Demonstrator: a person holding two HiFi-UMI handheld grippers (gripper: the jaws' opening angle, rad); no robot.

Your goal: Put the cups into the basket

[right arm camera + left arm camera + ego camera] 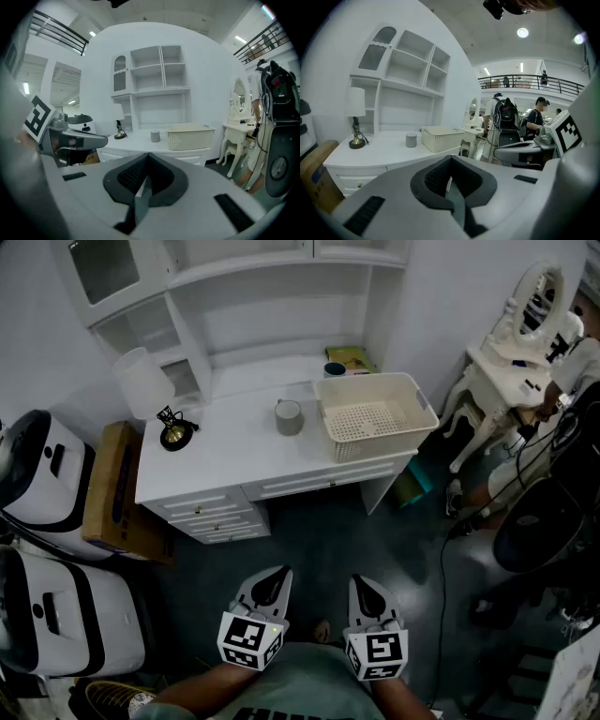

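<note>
While left gripper [270, 585] and right gripper [367, 592] sit jaws closed, empty (well off the tabletop [225, 446]), reaching the grey cup [289, 416] unopened could topple it.

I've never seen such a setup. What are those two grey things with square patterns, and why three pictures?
No robot here: a person holds a two-jaw tool in each hand, the left gripper and the right gripper. The head view comes from a camera on the person's head, looking down; the two gripper views come from cameras riding on each tool. On the white desk stand a grey cup, a cream basket and a lamp. Both pairs of jaws are closed and hold nothing.
</note>
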